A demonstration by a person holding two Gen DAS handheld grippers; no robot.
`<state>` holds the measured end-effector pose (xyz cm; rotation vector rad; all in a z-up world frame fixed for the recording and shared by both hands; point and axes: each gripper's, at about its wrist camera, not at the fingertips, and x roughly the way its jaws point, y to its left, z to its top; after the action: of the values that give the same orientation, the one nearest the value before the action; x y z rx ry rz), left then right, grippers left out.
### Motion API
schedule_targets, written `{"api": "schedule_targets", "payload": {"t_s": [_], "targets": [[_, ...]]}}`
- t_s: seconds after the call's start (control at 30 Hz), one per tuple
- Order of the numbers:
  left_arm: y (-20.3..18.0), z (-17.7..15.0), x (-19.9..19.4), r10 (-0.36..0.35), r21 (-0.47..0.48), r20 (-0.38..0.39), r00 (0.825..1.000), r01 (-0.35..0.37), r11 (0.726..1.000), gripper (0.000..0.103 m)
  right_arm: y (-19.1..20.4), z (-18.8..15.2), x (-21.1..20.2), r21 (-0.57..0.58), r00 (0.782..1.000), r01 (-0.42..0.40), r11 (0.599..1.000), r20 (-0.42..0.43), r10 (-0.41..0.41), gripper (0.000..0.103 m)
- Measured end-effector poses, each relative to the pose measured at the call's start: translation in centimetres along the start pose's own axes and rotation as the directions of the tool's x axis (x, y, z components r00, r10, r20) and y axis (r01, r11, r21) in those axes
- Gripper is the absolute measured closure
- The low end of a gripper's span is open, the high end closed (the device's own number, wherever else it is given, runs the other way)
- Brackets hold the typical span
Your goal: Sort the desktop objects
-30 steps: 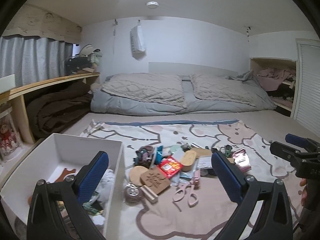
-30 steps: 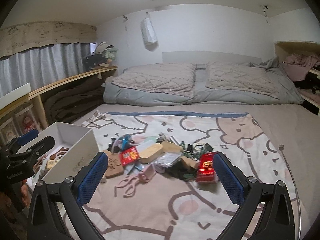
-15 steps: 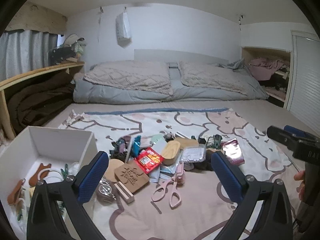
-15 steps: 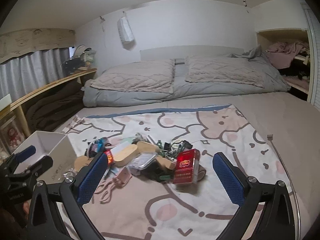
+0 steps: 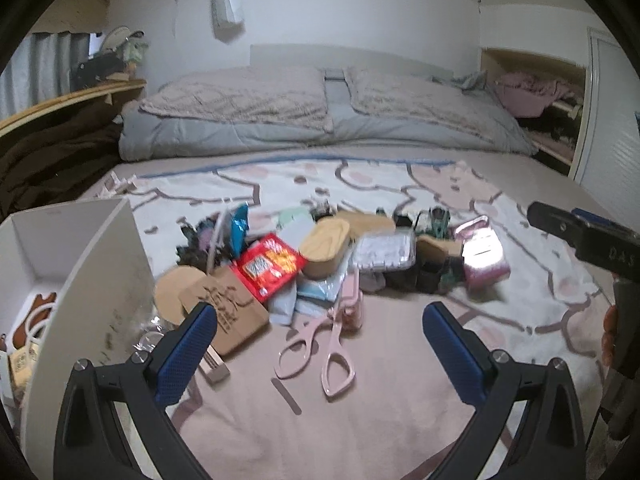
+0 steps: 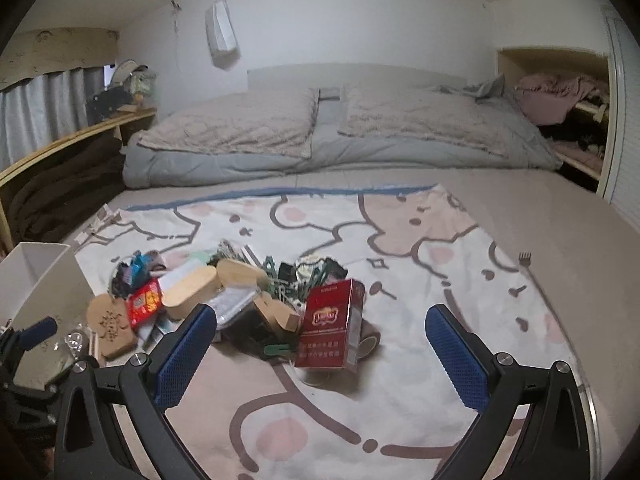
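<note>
Two grippers hover over the pile (image 5: 320, 256) on the blanket (image 6: 420, 232), both wide open w/ nothing between the blue pads. The left gripper (image 5: 320, 344) points at the pink scissors (image 5: 324, 344), which lie flat at the near edge of the pile. The right gripper (image 6: 320, 344) faces the red pack (image 6: 332, 324), which stands tilted at the right end of the pile. The white box (image 5: 92, 280) sits just left of the pile and holds some items already. The step looks like approach & choosing a target, not yet a grasp. Next move probably needs a descent and closing on one item, e.g. the pack, then a carry to the box. The scissors are thin and flat, so pads must go low.
</note>
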<state>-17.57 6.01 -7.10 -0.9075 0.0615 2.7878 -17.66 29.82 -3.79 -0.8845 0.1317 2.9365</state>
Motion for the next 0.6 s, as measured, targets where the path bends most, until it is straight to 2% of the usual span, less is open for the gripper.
{"api": "schedule_targets", "payload": {"t_s": [0.2, 0.33, 0.6], "targets": [[0.3, -0.9, 1.9, -0.001, -0.031, -0.051, 0.999, -0.001, 1.0, 0.0, -0.3, -1.0, 2.8, 0.009, 0.997, -0.006, 1.0, -0.074, 0.007, 0.0], [0.6, -1.4, 2.9, -0.01, -0.05, -0.083, 0.996, 0.005, 0.999, 0.0, 0.0, -1.6, 4.3, -0.025, 0.992, 0.058, 0.998, -0.112, -0.061, 0.0], [1.0, -2.5, 4.1, -0.005, -0.073, -0.127, 0.992, -0.004, 0.997, 0.0, 1.0, -2.9, 7.4, -0.119, 0.977, 0.12, 0.986, -0.162, -0.139, 0.0]]}}
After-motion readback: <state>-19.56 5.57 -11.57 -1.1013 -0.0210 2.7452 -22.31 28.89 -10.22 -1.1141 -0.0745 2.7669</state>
